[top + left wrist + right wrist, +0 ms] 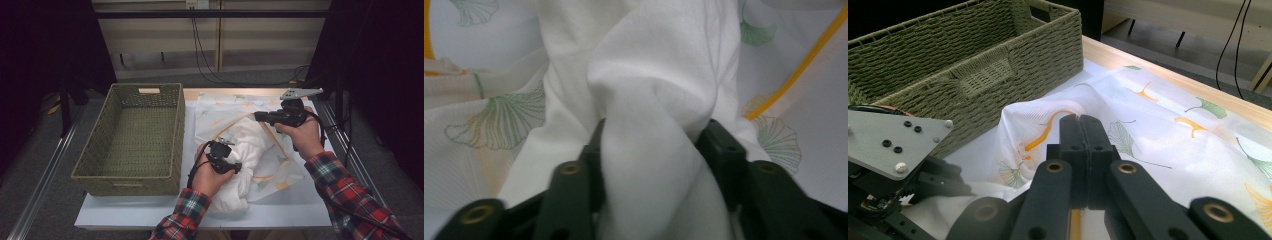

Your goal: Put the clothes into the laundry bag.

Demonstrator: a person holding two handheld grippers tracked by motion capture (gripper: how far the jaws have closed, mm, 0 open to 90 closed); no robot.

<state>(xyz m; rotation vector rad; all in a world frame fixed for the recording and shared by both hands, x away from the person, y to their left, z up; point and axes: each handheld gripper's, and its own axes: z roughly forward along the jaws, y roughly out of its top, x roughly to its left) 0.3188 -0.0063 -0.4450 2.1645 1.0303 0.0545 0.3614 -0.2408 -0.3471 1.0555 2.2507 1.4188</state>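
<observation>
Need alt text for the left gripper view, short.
A hand-held gripper pinches a thick fold of plain white cloth between its two black jaws. Under it lies a thin white sheet printed with green fan-shaped leaves and orange lines.

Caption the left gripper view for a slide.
Left gripper jaws closed on a bunched fold of white cloth above the ginkgo-print sheet.

Showing as soft, matt white cloth, bunching in thick smooth folds; lying under it, thin, slightly sheer printed fabric with leaf patterns and orange lines; looking rough and coarse, woven green wicker basket; appearing hard, matt black plastic with brass-like rivets, gripper jaws; gleaming smooth white, table top, edged in pale wood
</observation>
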